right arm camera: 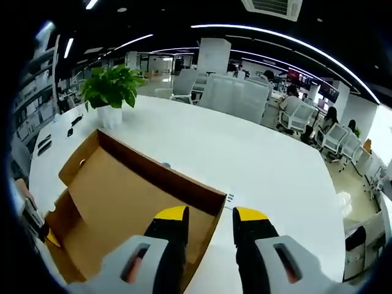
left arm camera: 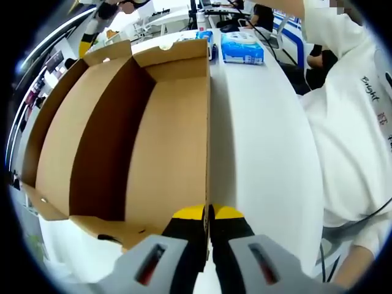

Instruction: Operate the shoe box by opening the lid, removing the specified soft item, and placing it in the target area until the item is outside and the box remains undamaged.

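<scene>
The brown cardboard shoe box (left arm camera: 92,122) lies open on the white table (left arm camera: 263,135), and the inside I see is bare cardboard. My left gripper (left arm camera: 209,213) has its yellow-tipped jaws shut on the top edge of the box's right wall. In the right gripper view the same box (right arm camera: 116,196) lies below me. There my right gripper (right arm camera: 211,215) hangs open just over the box's near corner, gripping nothing. A yellow tip of the other gripper (right arm camera: 51,240) shows at the box's left end.
A blue tissue pack (left arm camera: 242,48) lies on the table beyond the box. A person in a white top (left arm camera: 349,128) sits close on the right. A potted plant (right arm camera: 110,86) stands at the table's far left, with office chairs (right arm camera: 236,95) behind.
</scene>
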Motion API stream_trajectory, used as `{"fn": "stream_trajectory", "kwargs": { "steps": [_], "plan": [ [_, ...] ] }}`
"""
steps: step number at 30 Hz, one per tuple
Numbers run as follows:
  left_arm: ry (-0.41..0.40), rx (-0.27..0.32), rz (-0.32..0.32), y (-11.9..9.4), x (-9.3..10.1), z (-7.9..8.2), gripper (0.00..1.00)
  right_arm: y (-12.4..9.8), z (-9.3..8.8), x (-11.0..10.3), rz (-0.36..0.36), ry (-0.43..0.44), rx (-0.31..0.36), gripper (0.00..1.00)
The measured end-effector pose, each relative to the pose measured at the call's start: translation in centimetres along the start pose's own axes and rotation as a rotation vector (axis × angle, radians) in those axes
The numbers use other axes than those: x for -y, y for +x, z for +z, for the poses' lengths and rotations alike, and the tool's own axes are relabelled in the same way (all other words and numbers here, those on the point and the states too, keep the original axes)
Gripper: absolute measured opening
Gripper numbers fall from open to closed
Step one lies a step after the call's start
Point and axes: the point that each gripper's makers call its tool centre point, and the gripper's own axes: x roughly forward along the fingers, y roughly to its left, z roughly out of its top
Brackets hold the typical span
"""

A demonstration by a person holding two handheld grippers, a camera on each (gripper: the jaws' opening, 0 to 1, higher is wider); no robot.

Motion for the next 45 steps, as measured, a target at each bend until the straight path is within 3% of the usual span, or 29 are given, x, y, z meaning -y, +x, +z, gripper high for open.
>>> {"fn": "stream_trajectory", "kwargs": {
  "steps": [4,8,17,23,25,26,29,35,45],
  "plan": [
    [0.002,0.000,0.003,0.1,1.0,-0.1,0.01,0.6,-0.7,0.6,-0.022,0.023,-0.038,0.28],
    [0.003,0.002,0.003,0.1,0.5,0.0,0.01,1.3,-2.0,0.7,-0.021,0.048,-0.076,0.22],
    [0.008,0.006,0.006,0.1,-0.3,0.0,0.02,1.8,-2.3,0.1,-0.009,0.041,-0.083,0.25],
    [0.008,0.008,0.009,0.1,-0.9,0.0,0.02,2.1,-3.3,-0.6,0.023,0.060,-0.103,0.15],
    [0.012,0.009,0.009,0.1,-1.0,0.0,0.02,2.1,-3.2,0.4,-0.027,-0.026,-0.082,0.07],
    [0.010,0.008,0.008,0.1,-1.1,0.0,0.02,2.1,-3.6,0.0,-0.014,-0.022,-0.098,0.07],
    [0.004,0.008,0.007,0.1,-1.2,0.0,0.02,1.9,-2.9,0.1,-0.024,0.028,-0.049,0.06],
    [0.003,0.007,0.008,0.1,-1.3,0.0,0.02,1.3,-2.3,0.4,-0.028,-0.012,-0.011,0.06],
    [0.002,-0.002,0.004,0.0,-0.5,-0.1,0.02,-2.9,-1.2,0.1,0.036,0.064,0.153,0.08]
  ]
}}
